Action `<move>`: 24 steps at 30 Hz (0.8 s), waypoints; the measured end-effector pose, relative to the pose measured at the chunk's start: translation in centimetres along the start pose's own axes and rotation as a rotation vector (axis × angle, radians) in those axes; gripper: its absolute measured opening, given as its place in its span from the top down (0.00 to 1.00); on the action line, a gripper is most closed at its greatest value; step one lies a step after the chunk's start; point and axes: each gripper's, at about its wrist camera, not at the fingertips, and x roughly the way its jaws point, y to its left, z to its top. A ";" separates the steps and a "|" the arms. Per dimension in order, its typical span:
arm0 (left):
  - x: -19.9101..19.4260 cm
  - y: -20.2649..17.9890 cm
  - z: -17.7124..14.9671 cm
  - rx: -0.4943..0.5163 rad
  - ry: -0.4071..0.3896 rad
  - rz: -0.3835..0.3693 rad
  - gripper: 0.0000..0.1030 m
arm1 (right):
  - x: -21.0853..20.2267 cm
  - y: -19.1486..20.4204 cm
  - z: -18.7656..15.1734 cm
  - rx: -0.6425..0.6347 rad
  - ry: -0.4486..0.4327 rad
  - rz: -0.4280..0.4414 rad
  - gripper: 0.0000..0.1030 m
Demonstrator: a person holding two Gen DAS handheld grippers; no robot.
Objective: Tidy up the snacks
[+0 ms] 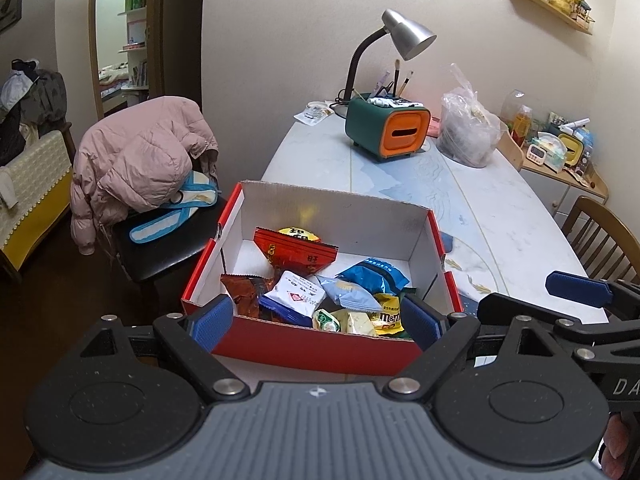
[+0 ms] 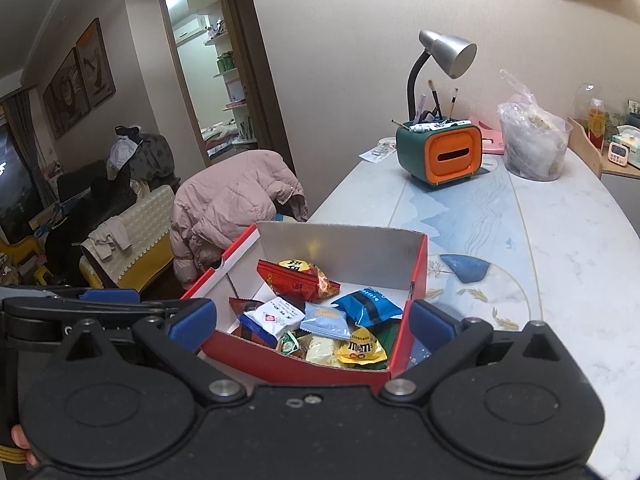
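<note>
box: red box [image 1: 316,344] at tabletop [image 1: 500,216] near-left corner, snacks [image 1: 304,292] piled inside
claws: left claw [image 1: 316,320] and right claw [image 2: 312,322] both wide, empty
step: looks about done, or picking next
next: probably choose one packet

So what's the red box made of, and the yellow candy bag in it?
The red box looks like cardboard: matte, with a thin raw edge and plain white inside. The yellow candy bag looks like shiny plastic film: it glints, wrinkles and has crimped ends.

Beige walls, open doorway [image 2: 212,64] – pink jacket [image 1: 136,160] over a chair
</note>
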 end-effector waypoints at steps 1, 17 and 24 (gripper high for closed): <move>0.0 0.0 0.0 0.000 0.000 0.001 0.12 | 0.0 0.0 0.0 -0.001 -0.001 -0.001 0.00; -0.9 -0.6 0.1 0.030 -0.031 0.025 0.12 | -0.6 0.1 -0.2 -0.008 -0.022 -0.003 0.01; -1.5 -1.0 0.0 0.039 -0.043 0.024 0.12 | -1.4 0.1 -0.3 -0.008 -0.041 -0.009 0.01</move>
